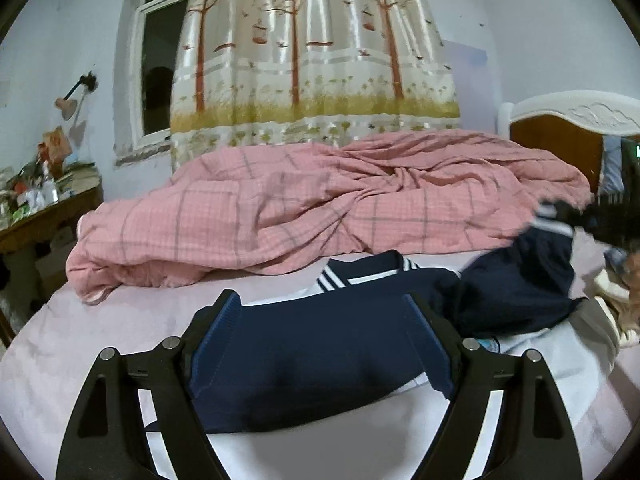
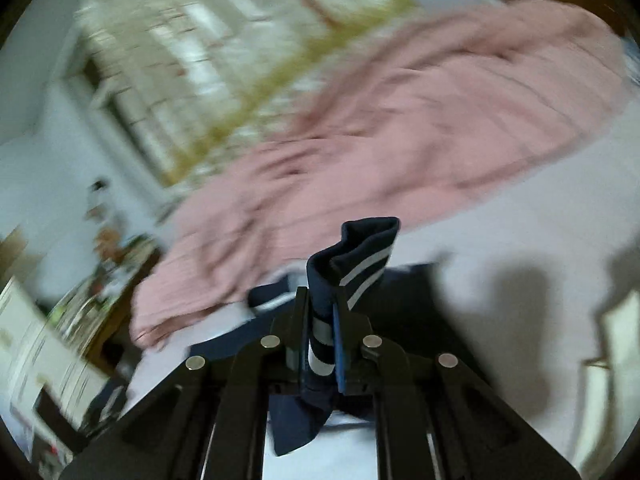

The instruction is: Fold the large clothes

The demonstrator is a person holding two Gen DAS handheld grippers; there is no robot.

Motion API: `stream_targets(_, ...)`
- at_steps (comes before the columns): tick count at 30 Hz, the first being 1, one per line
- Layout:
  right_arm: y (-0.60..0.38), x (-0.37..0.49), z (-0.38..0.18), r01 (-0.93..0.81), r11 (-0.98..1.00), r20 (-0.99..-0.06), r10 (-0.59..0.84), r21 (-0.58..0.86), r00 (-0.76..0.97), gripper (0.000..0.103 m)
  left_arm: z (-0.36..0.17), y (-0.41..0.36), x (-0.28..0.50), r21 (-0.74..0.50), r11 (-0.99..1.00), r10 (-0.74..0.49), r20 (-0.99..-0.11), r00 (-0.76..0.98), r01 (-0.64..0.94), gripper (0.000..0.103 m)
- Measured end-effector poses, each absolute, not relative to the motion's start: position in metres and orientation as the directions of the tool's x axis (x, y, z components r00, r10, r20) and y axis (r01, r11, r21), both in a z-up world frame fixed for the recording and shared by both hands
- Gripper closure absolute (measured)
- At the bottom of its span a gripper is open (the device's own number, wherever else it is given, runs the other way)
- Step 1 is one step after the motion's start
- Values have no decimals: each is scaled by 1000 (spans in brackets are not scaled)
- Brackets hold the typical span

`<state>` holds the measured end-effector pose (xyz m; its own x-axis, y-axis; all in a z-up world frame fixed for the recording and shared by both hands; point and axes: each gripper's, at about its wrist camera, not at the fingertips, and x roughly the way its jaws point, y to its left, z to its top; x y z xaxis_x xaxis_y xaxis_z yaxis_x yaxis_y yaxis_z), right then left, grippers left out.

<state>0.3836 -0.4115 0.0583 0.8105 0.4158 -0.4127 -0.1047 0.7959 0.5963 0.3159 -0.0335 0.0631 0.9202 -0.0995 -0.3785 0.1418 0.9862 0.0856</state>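
While the left gripper (image 1: 324,328) stands with its jaws spread wide above the navy-blue knit garment with white stripes (image 1: 304,356), nothing sits between its blue ribbed pads (image 1: 218,344). That garment lies on the pale lilac bed sheet (image 1: 100,344), just in front of a crumpled pink checked quilt (image 1: 304,204). At the right gripper (image 2: 322,320), the jaws are clamped on the garment's white-striped cuff (image 2: 352,264), lifted off the sheet; this view is blurred.

— Dim indoor light; the window (image 1: 160,60) is dark, the curtain (image 1: 312,52) beside it glares.
— Right view's smeared: curtain, quilt (image 2: 400,128). Soft shadows below it. Fisheye edges bend, corners black.
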Motion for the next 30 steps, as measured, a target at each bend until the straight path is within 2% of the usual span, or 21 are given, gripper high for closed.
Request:
stream_targets(3, -370, 378, 76, -223, 772, -371, 510, 595, 776, 92, 59, -43, 315, 97, 972, -161, -396, 904, 216, 22)
stream_targets(6, -332, 376, 72, -257, 794, -405, 523, 551, 750, 92, 52, -51, 321, 28, 931, -308, -472, 826, 363, 22)
stream_targets(12, -283, 394, 23, -230, 852, -532, 481, 470, 697, 92, 31, -68, 330, 48, 918, -305, -548, 779, 394, 22)
stream_targets(14, -267, 393, 16, -270, 881, -562, 459, 390, 687, 91, 25, -70, 333, 16, 903, -343, -577, 741, 430, 22)
stream_targets(15, -262, 391, 16, -287, 888, -563, 451, 358, 693, 88, 20, -71, 336, -16, 884, -382, -598, 704, 467, 21)
stream_targets(17, -260, 387, 22, -307, 887, -548, 455, 344, 702, 73, 14, -73, 337, -53, 861, -426, -619, 660, 506, 20)
stream_targets(18, -261, 385, 26, -310, 884, -541, 461, 350, 703, 54, 10, -74, 339, -64, 857, -432, -631, 645, 512, 19)
stream_targets(19, -264, 383, 31, -312, 878, -524, 470, 364, 710, 42, 6, -77, 340, -66, 856, -431, -641, 636, 513, 19)
stream_targets(23, -274, 375, 56, -311, 876, -483, 467, 369, 740, 42, -3, -91, 335, -25, 857, -402, -658, 637, 515, 19)
stream_targets(25, -289, 370, 69, -251, 900, -482, 407, 356, 776, 42, -3, -96, 332, -26, 854, -407, -655, 636, 520, 19)
stream_targets(27, -308, 365, 81, -169, 934, -485, 310, 314, 818, 42, 1, -106, 335, -22, 858, -398, -659, 638, 513, 19)
stream_targets(30, -341, 359, 94, 26, 981, -513, 77, 190, 855, 41, 11, -132, 346, 12, 853, -378, -676, 633, 522, 17)
